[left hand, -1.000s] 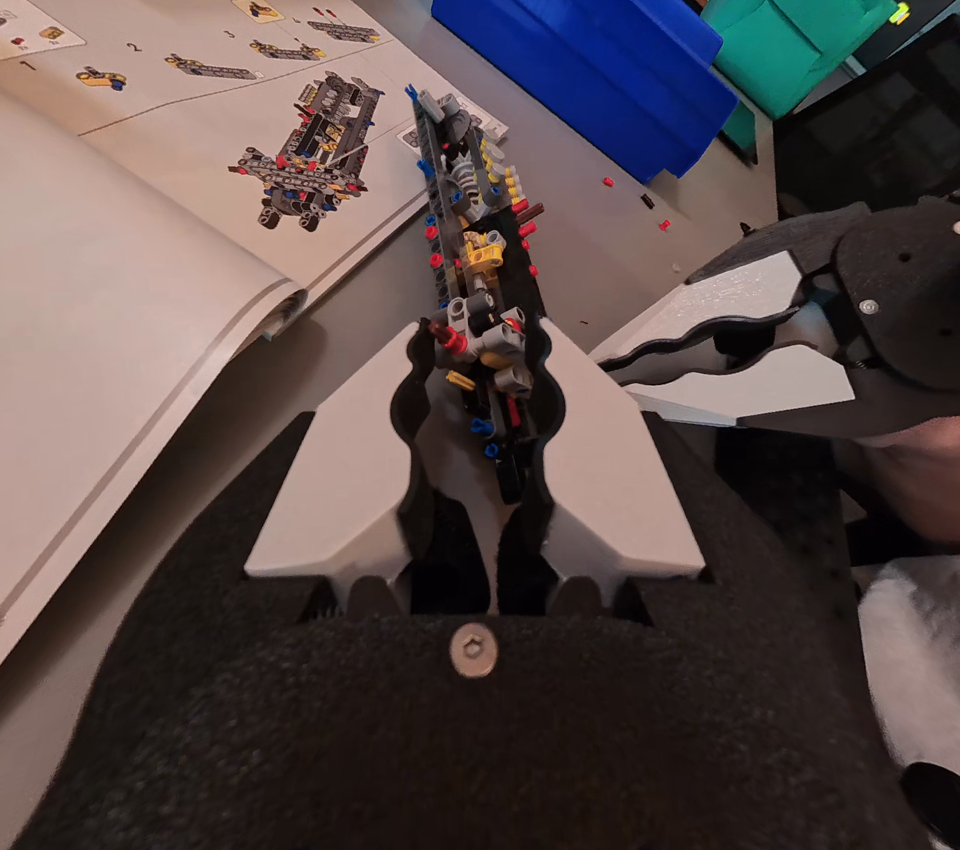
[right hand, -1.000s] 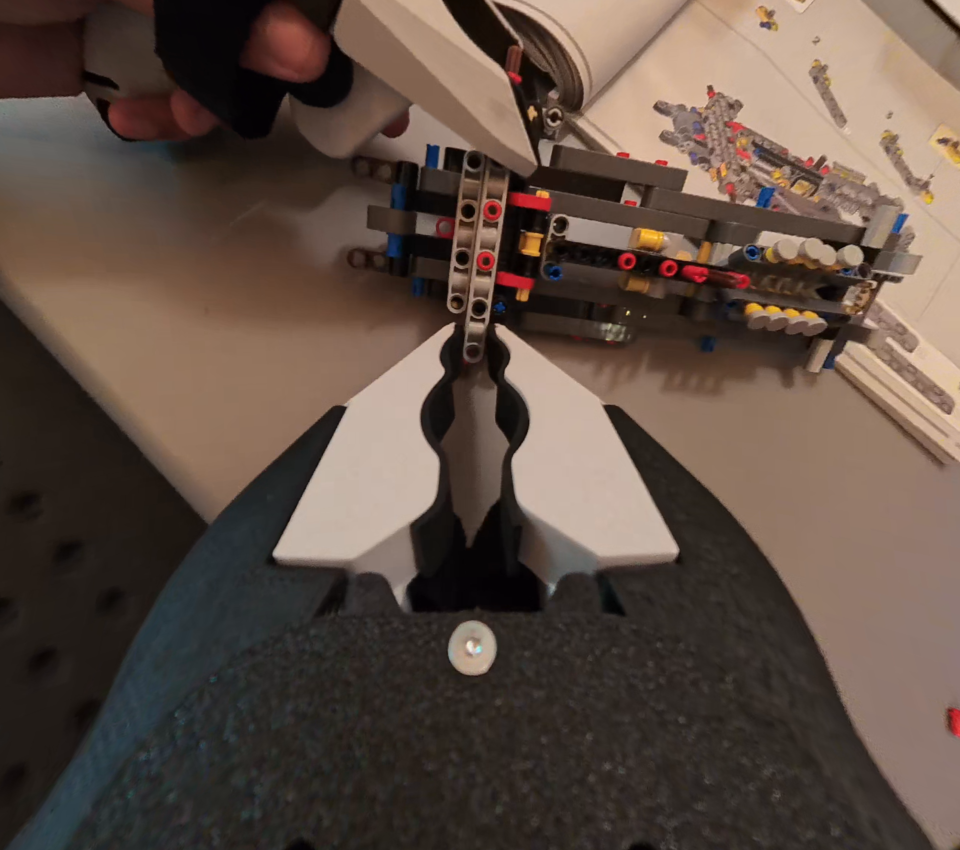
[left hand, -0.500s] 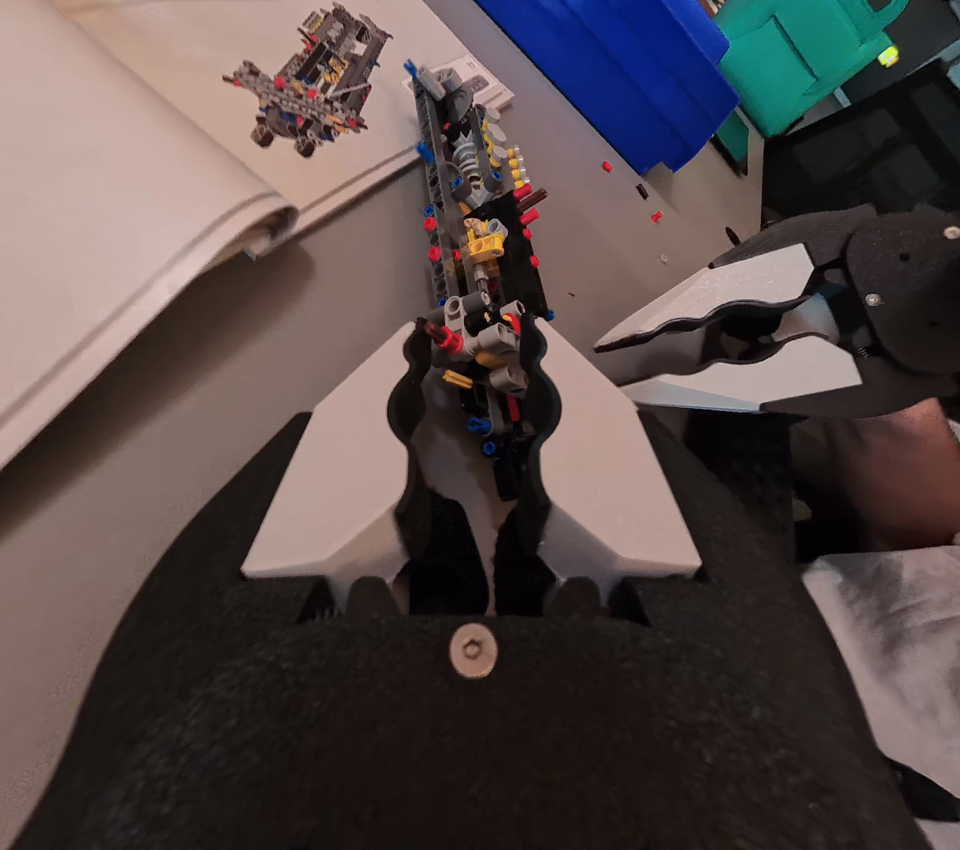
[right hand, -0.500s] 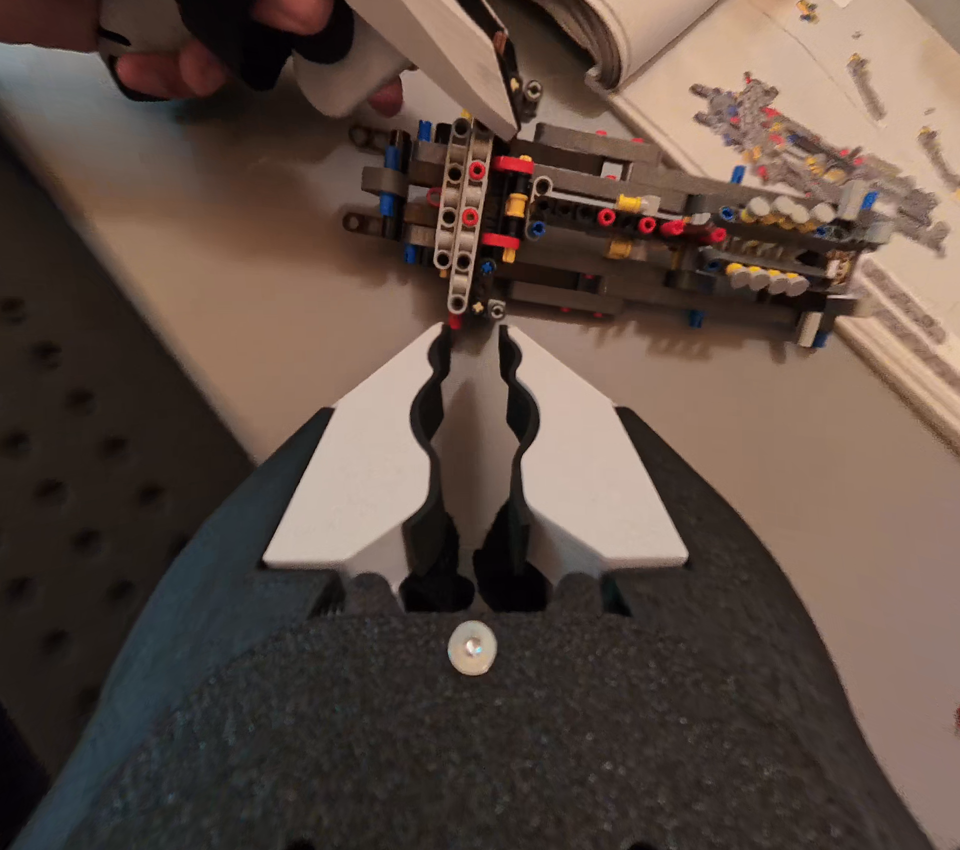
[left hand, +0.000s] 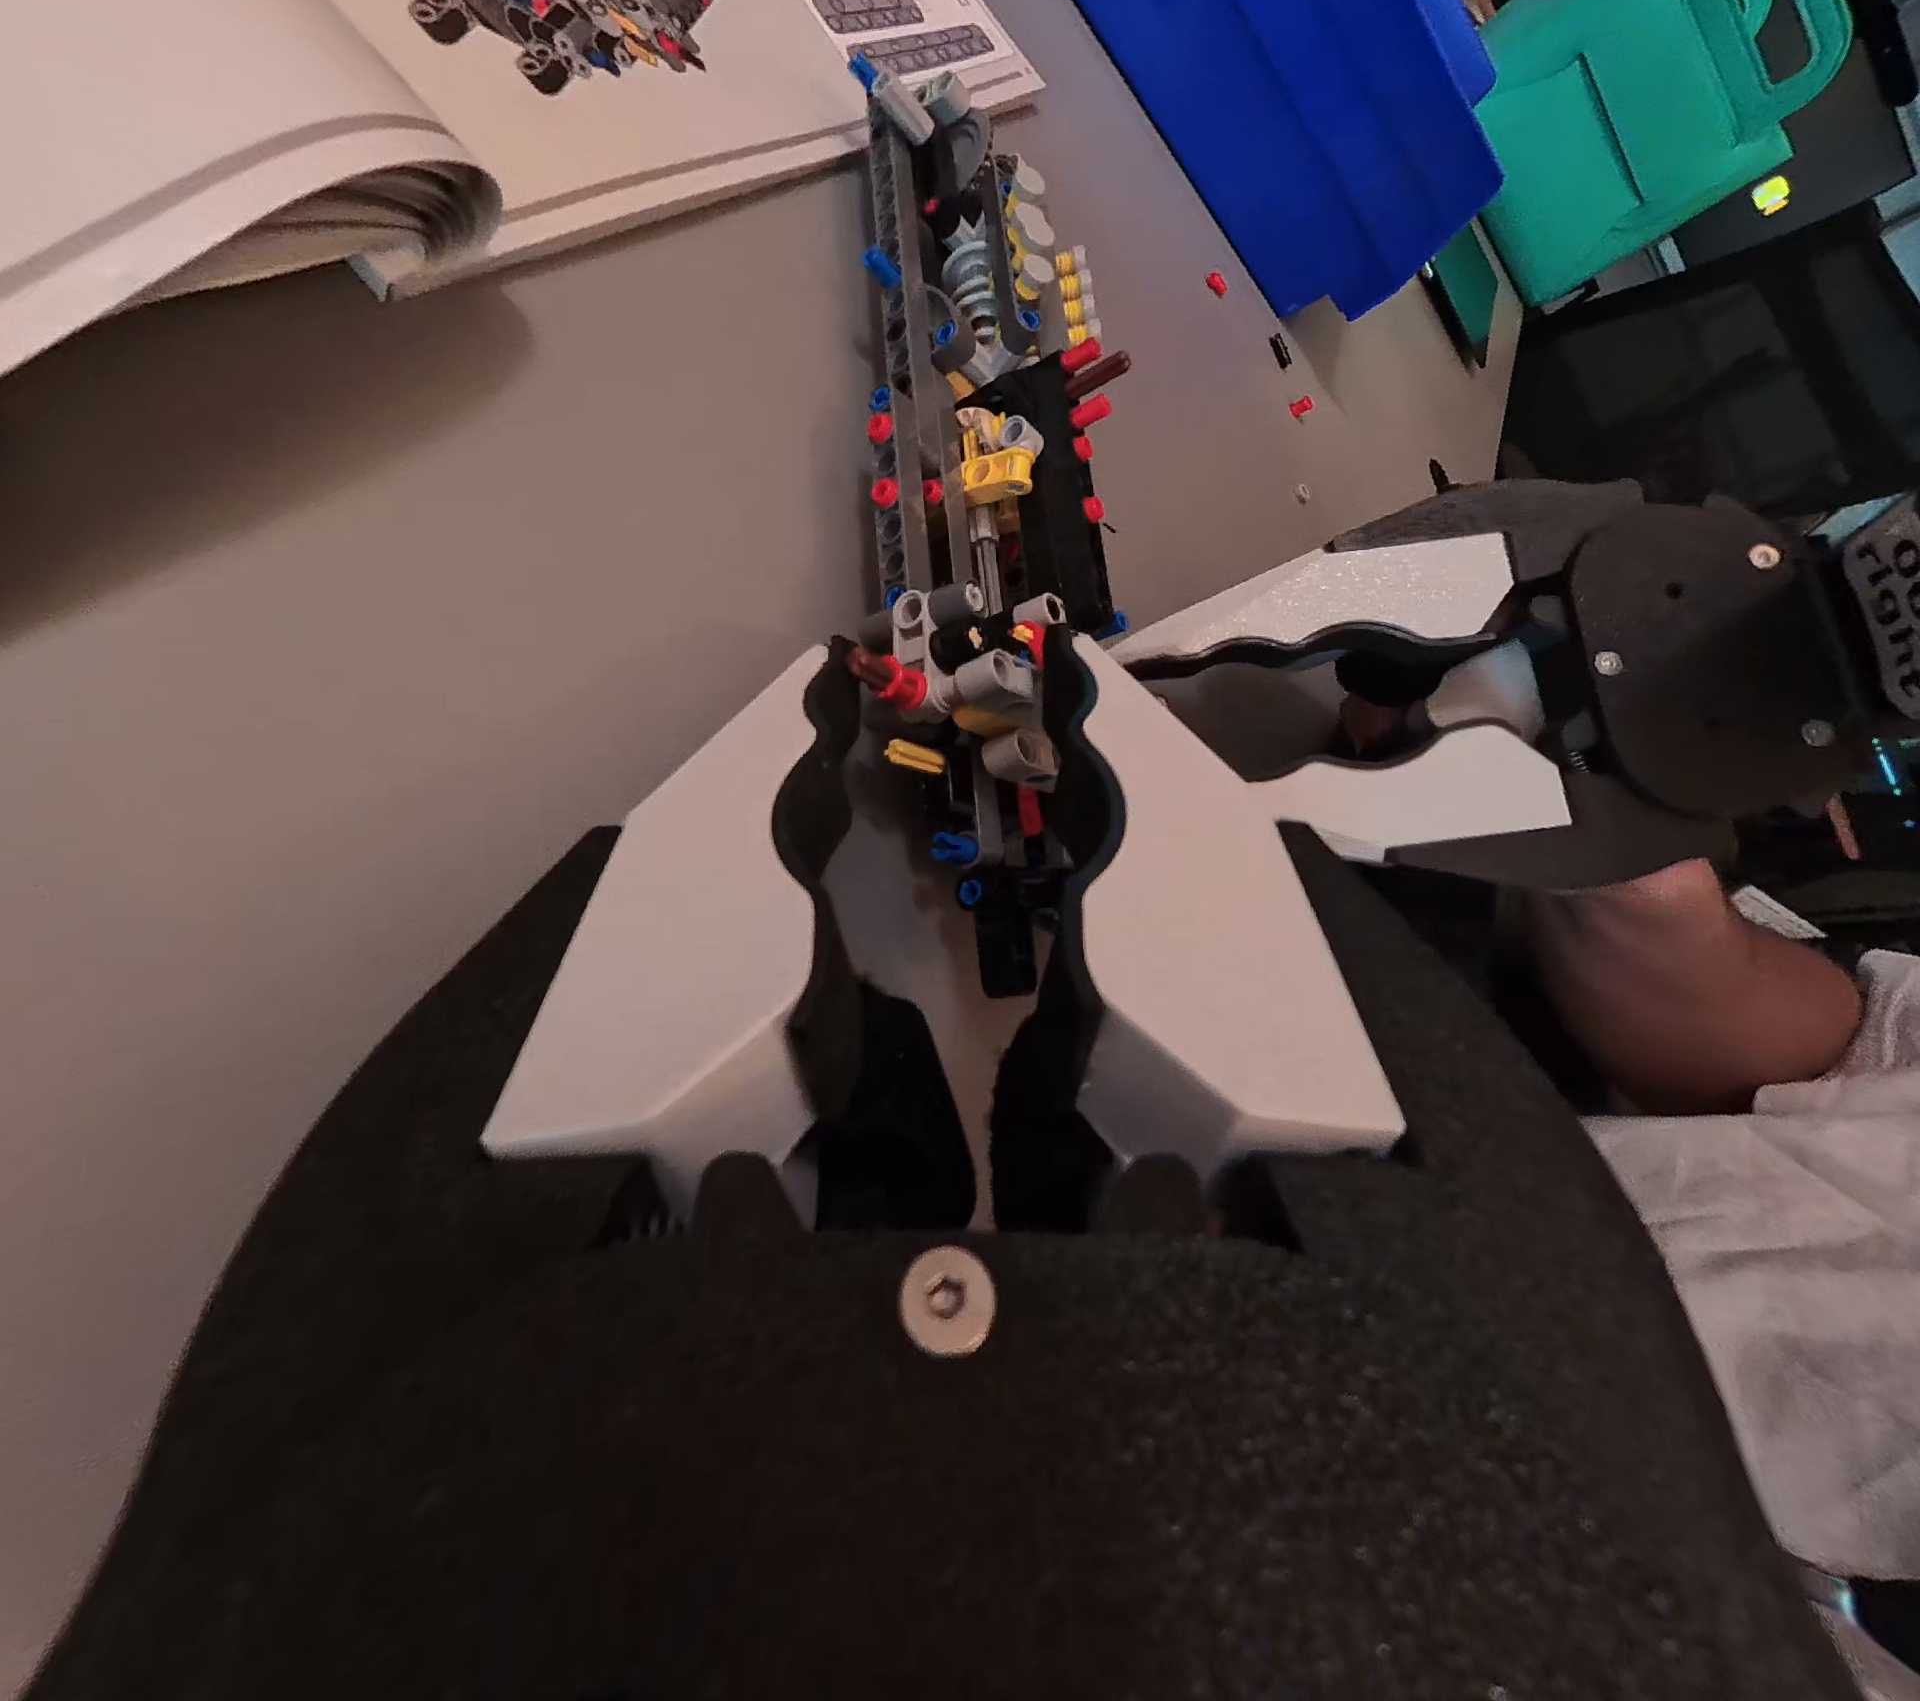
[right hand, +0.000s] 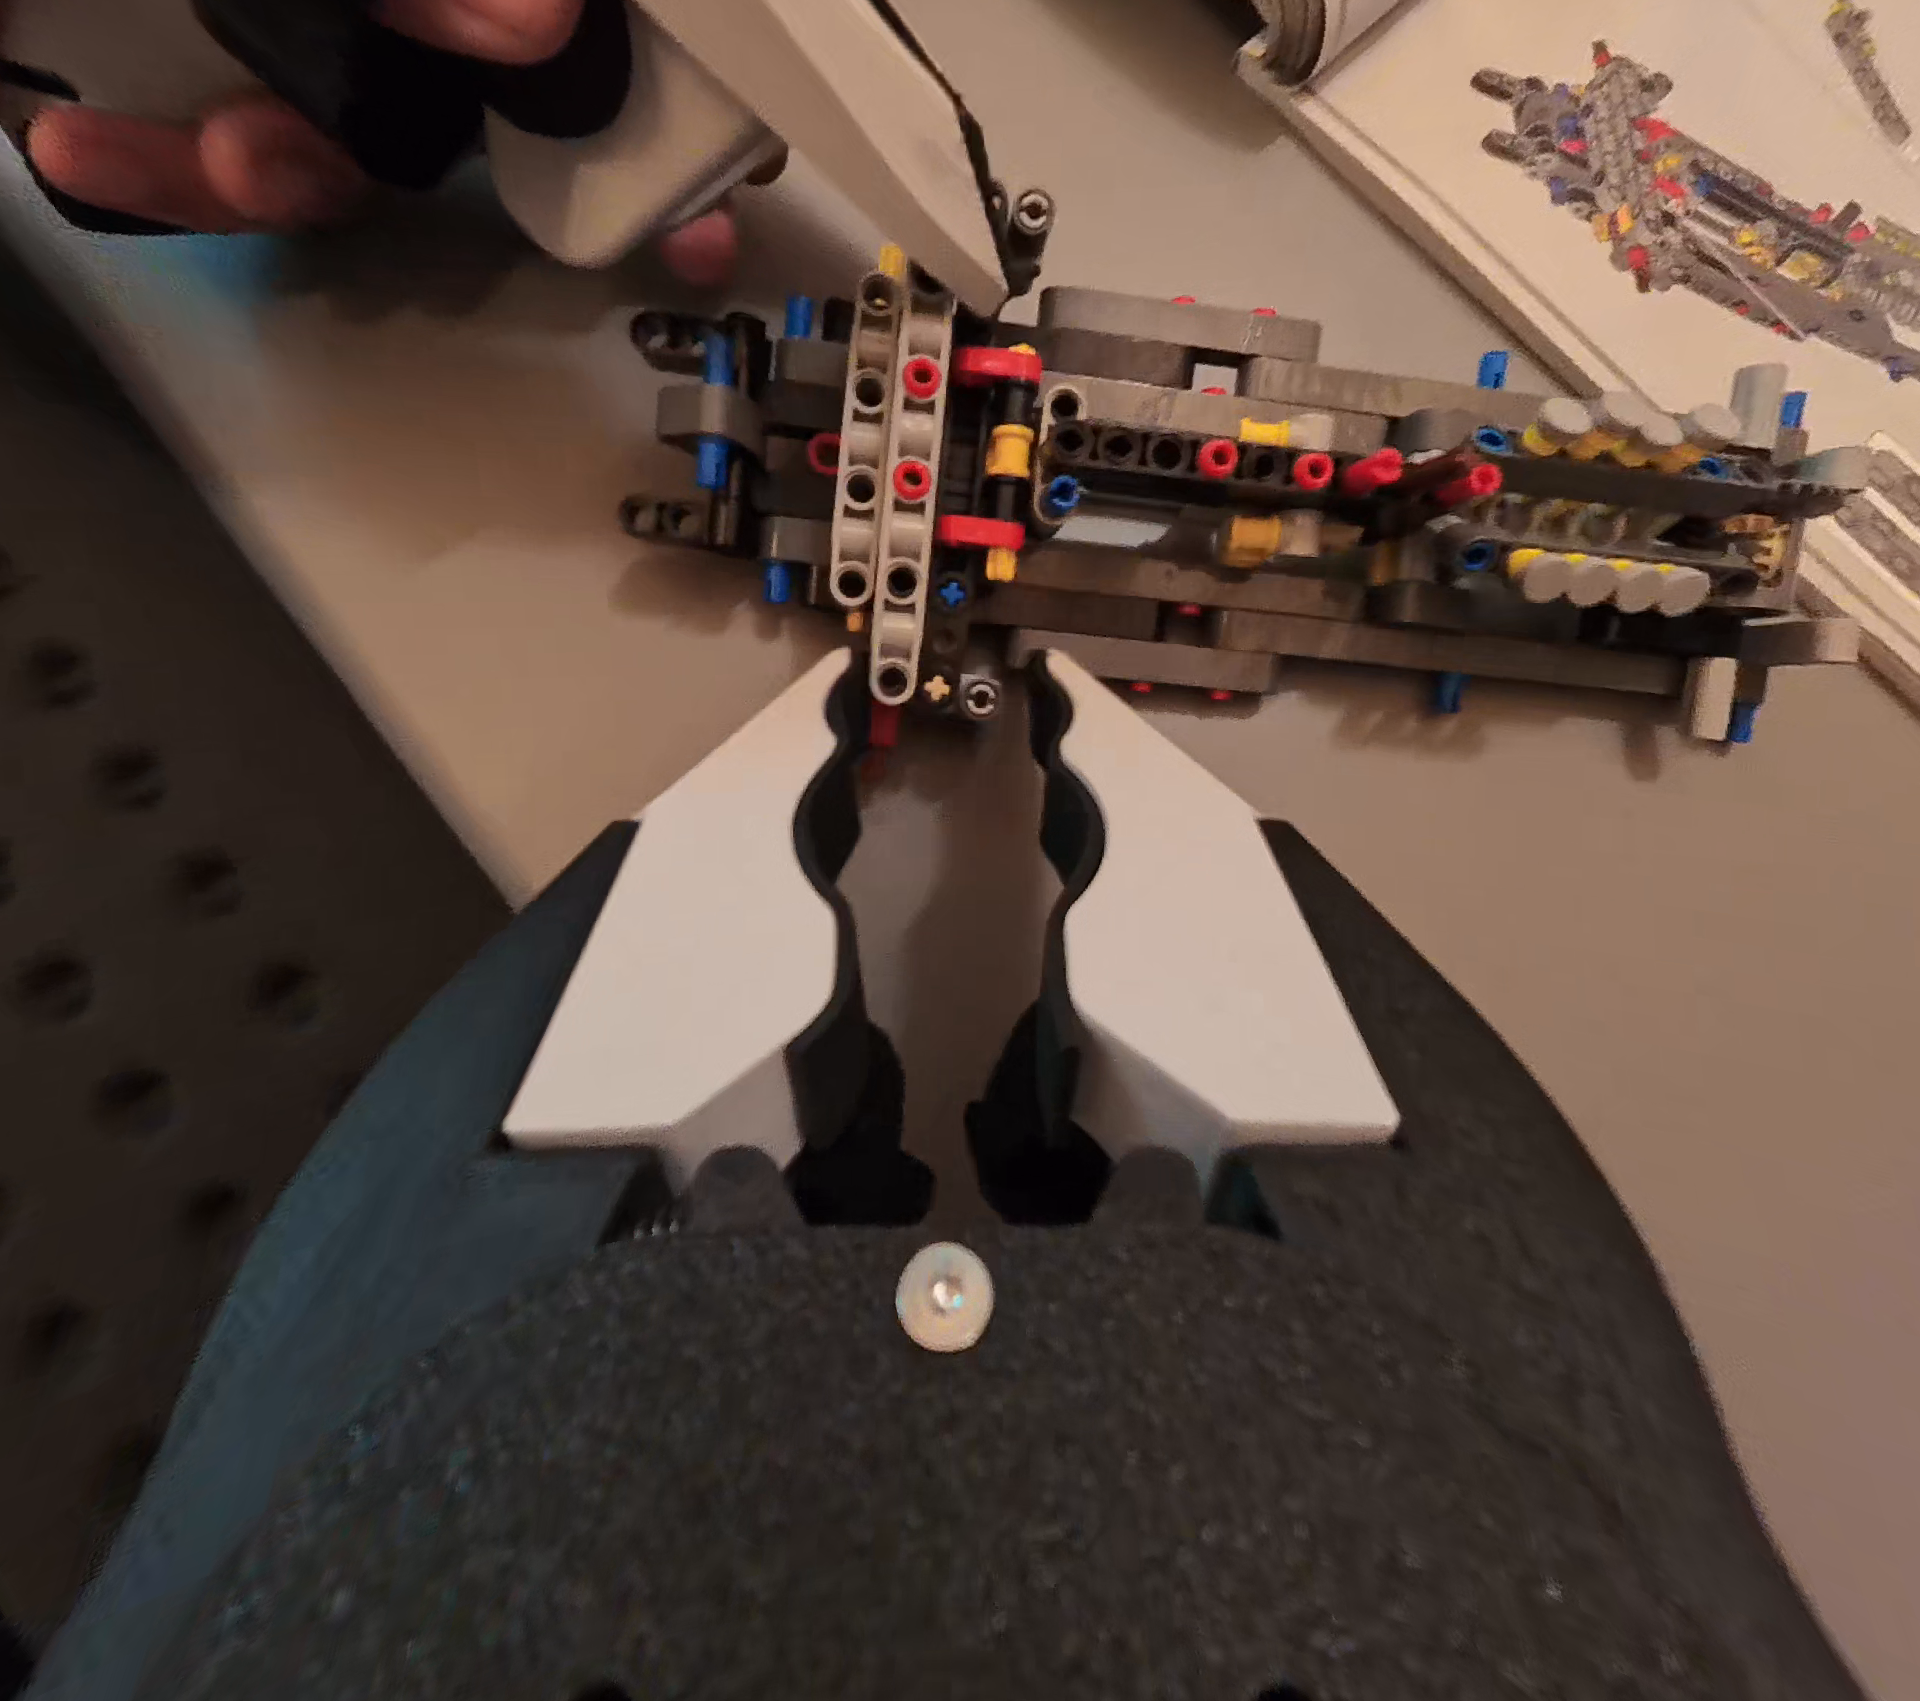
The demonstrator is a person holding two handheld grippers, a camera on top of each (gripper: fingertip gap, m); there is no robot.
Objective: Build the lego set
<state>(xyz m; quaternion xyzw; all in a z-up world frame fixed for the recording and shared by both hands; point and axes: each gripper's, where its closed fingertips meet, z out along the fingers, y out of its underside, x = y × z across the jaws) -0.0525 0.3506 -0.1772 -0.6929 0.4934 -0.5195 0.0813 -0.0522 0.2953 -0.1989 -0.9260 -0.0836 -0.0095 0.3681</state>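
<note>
Left wrist view: the near end of the long lego model [left hand: 982,508] is held between the fingers of the left claw [left hand: 951,758], which is closed on it, while the rest of the model runs straight ahead over the grey table [left hand: 416,612]. The right claw [left hand: 1174,695] is seen just to the right, its tips at the model's side. An open manual [left hand: 312,93] lies ahead to the left and a blue bin [left hand: 1247,41] ahead to the right (a few loose pins are scattered before it).

Right wrist view: the right claw [right hand: 940,695] is spread narrowly, with the tip of a light grey beam [right hand: 894,488] and small connectors just between its tips, nothing yet gripped. The left claw [right hand: 987,269] is clamped on the far side. The step is judged to be seating or pressing this cross beam; a square closing on its end would be called for next. The table edge [right hand: 436,799] lies close at lower left, open room to the right.
</note>
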